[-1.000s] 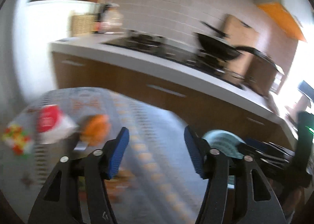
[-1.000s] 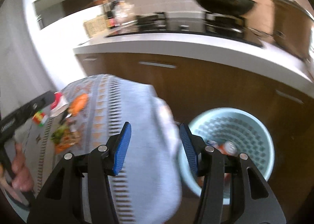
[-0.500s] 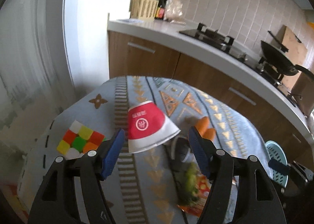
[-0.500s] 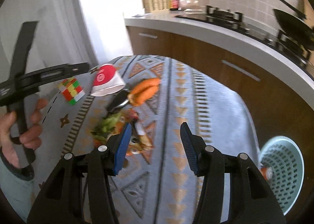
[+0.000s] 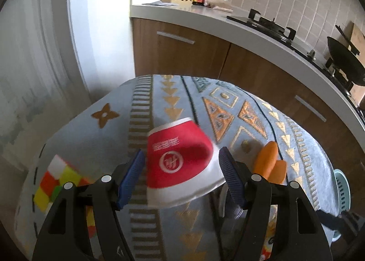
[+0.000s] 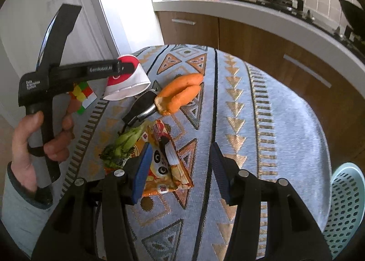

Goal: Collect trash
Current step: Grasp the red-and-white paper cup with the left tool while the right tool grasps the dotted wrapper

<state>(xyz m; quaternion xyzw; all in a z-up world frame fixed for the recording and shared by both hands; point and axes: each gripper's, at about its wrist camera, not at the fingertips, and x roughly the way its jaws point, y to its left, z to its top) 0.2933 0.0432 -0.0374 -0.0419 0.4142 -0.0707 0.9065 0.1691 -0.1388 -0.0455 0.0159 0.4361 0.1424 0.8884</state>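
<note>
The desk (image 6: 273, 124) carried the clutter, with the bin (image 6: 344, 210) low at its near right. A red cup (image 5: 180, 162) lay on its side between the wide-open left tongs (image 5: 182, 176), not yet gripped. The right tongs (image 6: 180, 167), also wide and empty, hung above a wrapper (image 6: 164, 169). Closing well probably called for pads square on the cup's walls and a gentle squeeze, since paper crushes.

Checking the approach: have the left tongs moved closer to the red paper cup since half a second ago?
Yes. The left tongs advanced toward the red paper cup, whose sides now sit between the open jaws on the patterned tablecloth.
</note>
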